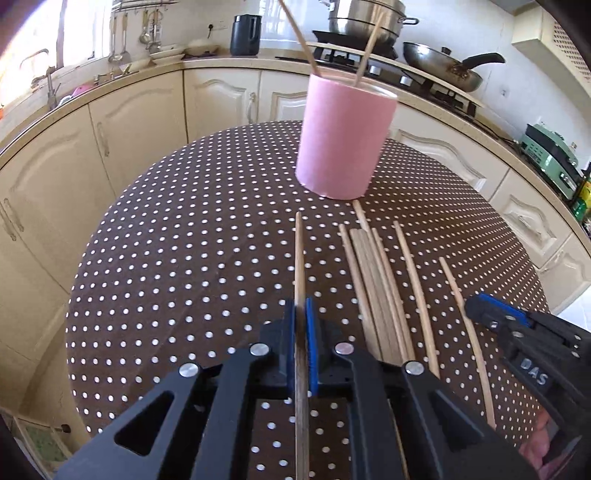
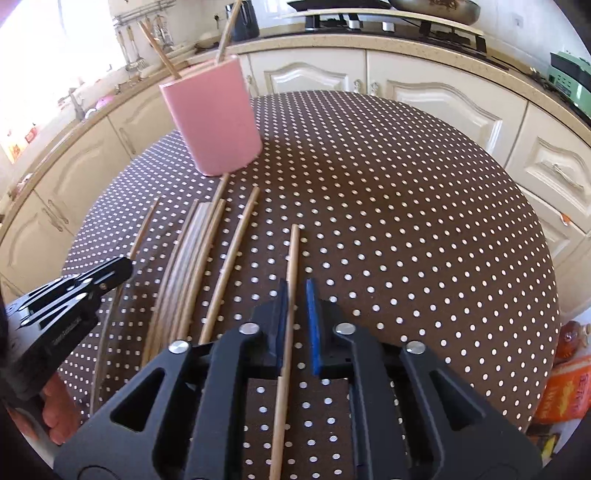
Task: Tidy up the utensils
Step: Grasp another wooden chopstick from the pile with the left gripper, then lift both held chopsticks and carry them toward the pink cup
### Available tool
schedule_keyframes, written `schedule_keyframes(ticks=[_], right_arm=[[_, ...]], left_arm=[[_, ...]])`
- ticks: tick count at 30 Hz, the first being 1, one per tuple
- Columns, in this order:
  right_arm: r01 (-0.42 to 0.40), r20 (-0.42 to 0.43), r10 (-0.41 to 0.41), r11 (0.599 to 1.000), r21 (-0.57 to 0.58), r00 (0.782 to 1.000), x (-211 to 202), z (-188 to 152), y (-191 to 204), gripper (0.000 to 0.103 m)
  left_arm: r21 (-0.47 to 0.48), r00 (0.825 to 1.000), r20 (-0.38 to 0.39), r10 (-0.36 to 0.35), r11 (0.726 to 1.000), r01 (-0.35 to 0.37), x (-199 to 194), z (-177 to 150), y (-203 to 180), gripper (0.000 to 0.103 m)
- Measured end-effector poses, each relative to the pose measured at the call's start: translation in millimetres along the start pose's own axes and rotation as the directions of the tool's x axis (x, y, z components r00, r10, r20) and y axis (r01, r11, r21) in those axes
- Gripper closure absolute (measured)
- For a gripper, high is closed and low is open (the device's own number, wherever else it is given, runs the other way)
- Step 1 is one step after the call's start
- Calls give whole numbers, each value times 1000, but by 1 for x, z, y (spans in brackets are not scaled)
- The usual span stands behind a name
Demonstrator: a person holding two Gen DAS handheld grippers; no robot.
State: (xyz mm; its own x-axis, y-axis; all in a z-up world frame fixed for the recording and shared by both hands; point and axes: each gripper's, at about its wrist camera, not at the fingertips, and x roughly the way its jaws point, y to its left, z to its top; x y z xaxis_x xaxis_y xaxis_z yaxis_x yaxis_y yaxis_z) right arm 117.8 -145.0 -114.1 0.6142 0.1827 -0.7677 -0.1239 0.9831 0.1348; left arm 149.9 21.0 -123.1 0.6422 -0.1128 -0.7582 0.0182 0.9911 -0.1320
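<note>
In the left wrist view my left gripper (image 1: 301,310) is shut on one wooden chopstick (image 1: 300,254) that points toward the pink cup (image 1: 343,140). Two chopsticks stand in that cup. Several more chopsticks (image 1: 373,288) lie side by side on the dotted tablecloth (image 1: 184,240), between my two grippers. In the right wrist view my right gripper (image 2: 297,295) is open a little. A chopstick (image 2: 292,254) lies between its jaws, against the left pad and clear of the right one. The pink cup (image 2: 212,118) is at the far left there, and the left gripper (image 2: 118,269) is at the left edge.
The round table is ringed by cream cabinets (image 1: 140,122) and a counter. On the counter are a stove with a wok (image 1: 443,66), a steel pot and a black kettle (image 1: 245,35). An orange packet (image 2: 565,391) lies beyond the table's right edge.
</note>
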Motion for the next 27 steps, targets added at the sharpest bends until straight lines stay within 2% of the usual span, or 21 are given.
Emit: schedule_keyframes(ticks=[1,3,6,7,9,10,11,13,20,27], right_arm=[[-1,2,1,1000,1,1000,0,0,0,75],[1,10,-1,1000,-3,1000,1,0,1,59],[24,4,-24,999,-29,1000,5,0,5,59],[50,12,-50,998,-41,999,6,0,8,61],[134,33,-132,989,-67,991,9,-1,14,72],[126,35,-123,989,-79,992,11,0,16,75],[118,35,-115,989,-89,993,12,1,17,87],[120,36,-117,988,-98,992,14,3,19,95],[-5,36,6,1000,-30,999,9,7,2,97],[-29,101,30,1000,-9,994,-10,17,1,97]], left_arm=[[2,1000,2,-5,1000,5,-1,-1,-1,96],[6,1000,5,-9,1000,9,-1,-2,-2,96],[7,1000,7,-14,1000,14,-1,-2,-2,96],[6,1000,7,-16,1000,16,-1,-2,-2,96],[3,1000,6,-18,1000,17,1,-2,-2,96],[-2,1000,5,-13,1000,13,2,-2,-1,96],[-9,1000,3,-5,1000,5,3,-1,-1,96],[-18,1000,-2,-4,1000,4,4,0,1,96],[-14,999,36,-38,999,39,-3,5,-1,96],[32,989,129,-72,997,68,-22,10,-9,96]])
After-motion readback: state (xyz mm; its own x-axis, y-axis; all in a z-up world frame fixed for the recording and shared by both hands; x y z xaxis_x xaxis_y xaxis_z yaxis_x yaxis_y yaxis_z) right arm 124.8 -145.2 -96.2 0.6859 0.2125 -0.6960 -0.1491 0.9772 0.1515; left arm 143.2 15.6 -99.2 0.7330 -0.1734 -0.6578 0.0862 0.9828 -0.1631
